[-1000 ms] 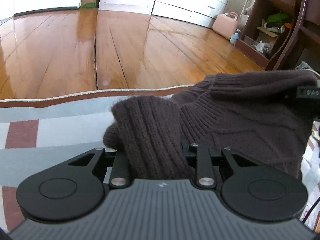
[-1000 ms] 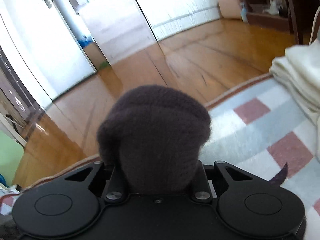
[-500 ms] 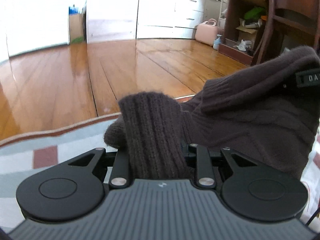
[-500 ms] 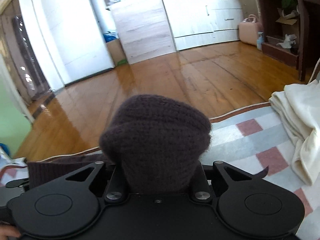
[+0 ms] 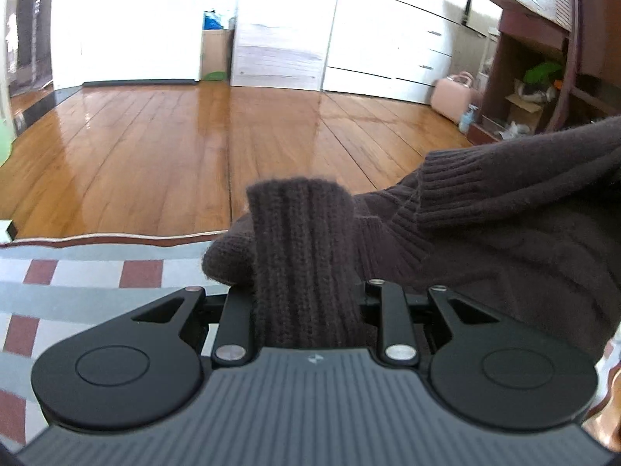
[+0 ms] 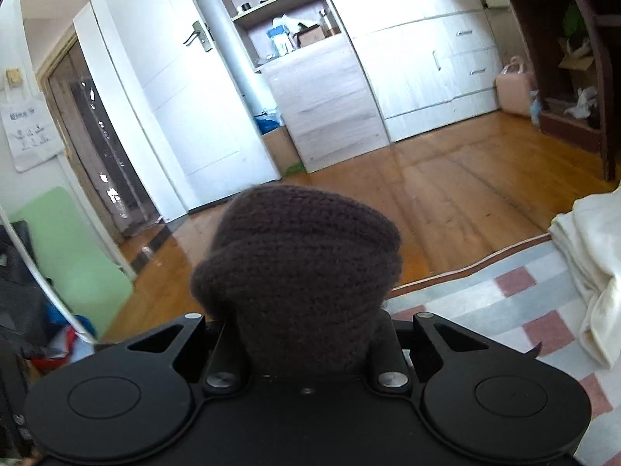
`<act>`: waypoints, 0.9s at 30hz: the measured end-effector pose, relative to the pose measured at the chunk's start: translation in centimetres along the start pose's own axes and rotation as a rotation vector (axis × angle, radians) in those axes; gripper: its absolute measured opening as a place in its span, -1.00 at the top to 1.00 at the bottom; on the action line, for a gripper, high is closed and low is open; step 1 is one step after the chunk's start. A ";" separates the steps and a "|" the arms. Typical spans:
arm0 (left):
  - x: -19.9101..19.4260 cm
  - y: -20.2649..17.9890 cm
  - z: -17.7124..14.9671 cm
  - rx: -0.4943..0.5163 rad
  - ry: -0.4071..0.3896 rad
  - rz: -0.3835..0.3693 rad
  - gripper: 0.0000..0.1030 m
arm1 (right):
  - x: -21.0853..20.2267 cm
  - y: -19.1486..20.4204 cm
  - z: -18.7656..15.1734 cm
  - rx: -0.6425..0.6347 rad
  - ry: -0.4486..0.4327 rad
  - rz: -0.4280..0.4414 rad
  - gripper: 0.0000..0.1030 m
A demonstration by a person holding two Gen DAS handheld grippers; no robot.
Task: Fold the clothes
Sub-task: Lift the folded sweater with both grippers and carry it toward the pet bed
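left gripper (image 5: 304, 303) jaws clamped on a ribbed fold of the dark brown knit sweater (image 5: 504, 240); fabric sticks up between the jaws and hides the tips. rest of sweater spreads to the right of the view, ribbed collar/hem band running across, raised off the checked rug (image 5: 77, 275). right edge of sweater goes out of frame.

right gripper (image 6: 306, 322) jaws also clamped on a bunched lump of the same sweater (image 6: 299, 272), knit bulges up over the jaws, tips hidden. can't tell which part of the garment this is.

rug is grey/white w/ red-brown squares and a dark red border, lying on wood floor (image 5: 194, 147). in right view a cream cloth pile (image 6: 590, 264) sits on the rug at its right edge, well apart from the gripper. bg: white drawers (image 6: 446, 77), pink bag (image 5: 452, 95) by a dark wood shelf unit (image 6: 562, 58), white door (image 6: 167, 89).
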State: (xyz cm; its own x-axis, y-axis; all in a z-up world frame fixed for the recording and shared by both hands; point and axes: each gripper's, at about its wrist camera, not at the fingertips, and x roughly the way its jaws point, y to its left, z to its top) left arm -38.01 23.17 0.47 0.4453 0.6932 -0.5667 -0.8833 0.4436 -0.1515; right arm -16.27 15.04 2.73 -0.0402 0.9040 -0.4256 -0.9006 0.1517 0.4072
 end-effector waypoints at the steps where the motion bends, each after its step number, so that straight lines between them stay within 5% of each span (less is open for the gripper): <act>1: -0.5 -0.4 0.2 0.004 -0.008 0.005 0.52 | -0.3 0.3 0.5 -0.015 0.007 0.002 0.54; 12: -1.1 -7.6 1.0 0.098 -0.040 0.021 0.52 | -3.3 -4.6 3.1 -0.100 0.028 0.033 0.54; 17: 4.4 -10.4 0.0 -0.014 0.061 -0.145 0.52 | -5.9 -10.2 2.4 0.021 -0.060 0.061 0.54; 20: 8.0 -13.2 -1.2 -0.008 0.102 -0.139 0.52 | -6.2 -13.8 1.9 0.103 -0.103 0.050 0.54; 27: 13.6 -21.4 -0.4 0.188 0.088 -0.117 0.52 | -5.2 -23.0 2.4 0.112 -0.109 -0.017 0.55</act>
State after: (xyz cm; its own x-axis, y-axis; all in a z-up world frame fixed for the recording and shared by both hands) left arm -13.15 22.87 -4.37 0.5216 0.5818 -0.6240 -0.7798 0.6219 -0.0719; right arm 5.70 7.78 -2.47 0.0278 0.9381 -0.3454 -0.8464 0.2059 0.4911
